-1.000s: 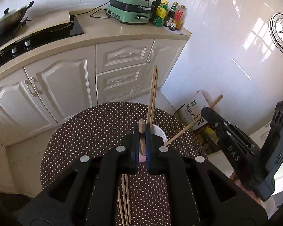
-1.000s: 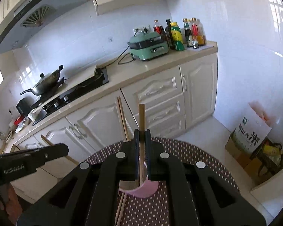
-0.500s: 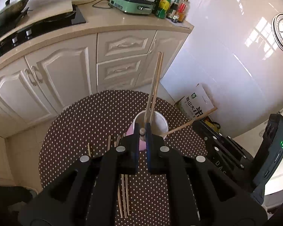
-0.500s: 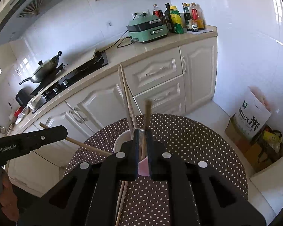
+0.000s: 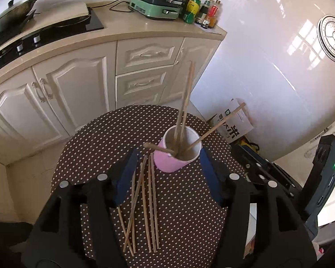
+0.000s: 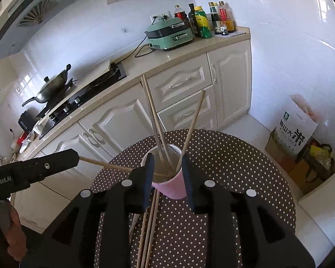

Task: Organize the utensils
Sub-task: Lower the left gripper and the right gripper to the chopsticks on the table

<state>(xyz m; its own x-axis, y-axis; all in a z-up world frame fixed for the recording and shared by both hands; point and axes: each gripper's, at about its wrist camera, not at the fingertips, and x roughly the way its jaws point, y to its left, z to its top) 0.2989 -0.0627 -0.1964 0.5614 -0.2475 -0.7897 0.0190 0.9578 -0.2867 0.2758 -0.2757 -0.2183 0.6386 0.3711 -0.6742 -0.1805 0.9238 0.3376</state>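
Both just opening up over the pink cup [image 5: 178,154]: left claw [image 5: 167,174] spread wide, nothing in it; right claw [image 6: 167,179] parted a bit, empty too. Four chopsticks [image 5: 185,102] in the cup, one leaning low. Next, dropping onto the loose chopsticks [image 5: 145,205] on the dotted bench [image 5: 96,143], pinching mid-length, one at a time. Crossed sticks and leaning tops in the way.
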